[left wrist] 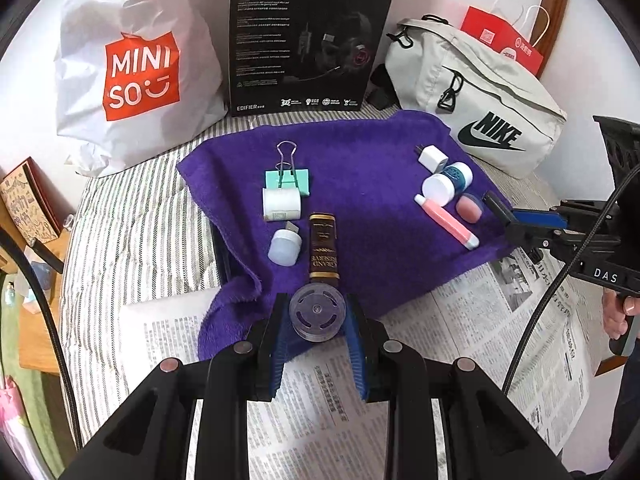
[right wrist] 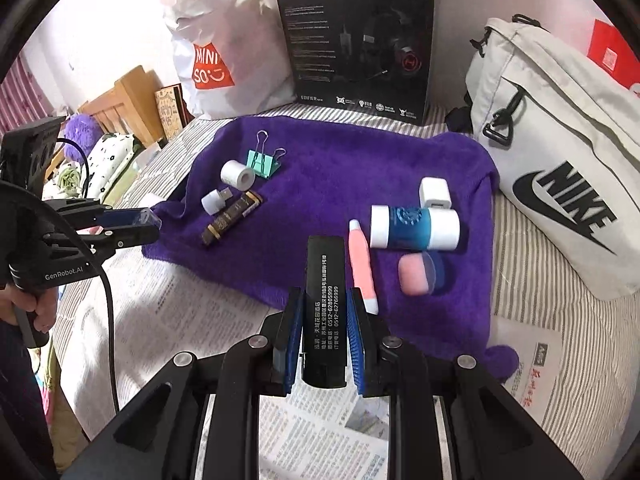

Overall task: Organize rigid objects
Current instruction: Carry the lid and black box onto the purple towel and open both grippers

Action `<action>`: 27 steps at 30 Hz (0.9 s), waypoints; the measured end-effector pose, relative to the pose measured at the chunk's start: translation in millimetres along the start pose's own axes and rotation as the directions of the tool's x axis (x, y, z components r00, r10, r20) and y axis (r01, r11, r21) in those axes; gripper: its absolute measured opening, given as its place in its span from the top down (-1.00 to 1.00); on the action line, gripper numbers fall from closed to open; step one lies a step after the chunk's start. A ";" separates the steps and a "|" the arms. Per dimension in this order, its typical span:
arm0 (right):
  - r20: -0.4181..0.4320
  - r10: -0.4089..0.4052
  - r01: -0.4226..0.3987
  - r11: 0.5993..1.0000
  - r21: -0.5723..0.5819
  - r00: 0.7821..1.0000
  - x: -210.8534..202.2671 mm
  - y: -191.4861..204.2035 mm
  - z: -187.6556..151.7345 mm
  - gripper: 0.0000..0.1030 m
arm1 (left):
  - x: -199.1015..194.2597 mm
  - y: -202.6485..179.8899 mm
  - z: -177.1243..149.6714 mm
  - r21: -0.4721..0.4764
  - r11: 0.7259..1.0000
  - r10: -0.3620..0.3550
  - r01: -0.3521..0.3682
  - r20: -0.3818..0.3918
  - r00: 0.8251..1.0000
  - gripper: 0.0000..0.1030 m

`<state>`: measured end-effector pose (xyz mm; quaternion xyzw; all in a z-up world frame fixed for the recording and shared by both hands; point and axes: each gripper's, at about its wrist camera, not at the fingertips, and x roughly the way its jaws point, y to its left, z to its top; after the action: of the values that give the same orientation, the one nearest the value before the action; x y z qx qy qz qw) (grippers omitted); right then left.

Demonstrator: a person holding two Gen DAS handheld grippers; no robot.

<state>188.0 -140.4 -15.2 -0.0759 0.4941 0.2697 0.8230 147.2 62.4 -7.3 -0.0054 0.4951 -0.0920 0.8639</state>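
My left gripper (left wrist: 318, 316) is shut on a clear round plastic case (left wrist: 318, 314), held over the near edge of a purple towel (left wrist: 360, 152). My right gripper (right wrist: 324, 312) is shut on a black flat stick with white print (right wrist: 324, 280). On the towel's left lie a teal binder clip (left wrist: 286, 176), a white tape roll (left wrist: 281, 203), a small white USB plug (left wrist: 285, 246) and a brown bar (left wrist: 324, 248). On its right lie a white charger (right wrist: 435, 192), a blue and white bottle (right wrist: 414, 227), a pink pen (right wrist: 362, 268) and a pink puff case (right wrist: 424, 272).
A Miniso bag (left wrist: 136, 76), a black Edifier box (left wrist: 308, 36) and a grey Nike bag (left wrist: 480, 100) stand along the wall behind the towel. Newspaper (left wrist: 460, 340) covers the striped bedding (left wrist: 132, 224) in front. A person's hand (right wrist: 24, 304) grips the left tool.
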 end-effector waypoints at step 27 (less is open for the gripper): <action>-0.107 -0.023 0.015 0.997 -0.077 0.994 96.9 7.0 35.4 0.58 | 19.8 21.9 15.4 -0.015 1.000 0.004 -0.005 -0.025 1.000 0.50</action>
<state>247.2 -84.8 -79.2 -0.1262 0.5263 0.2762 0.7942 173.4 79.4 -18.6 -0.0094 0.5066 -0.0865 0.8578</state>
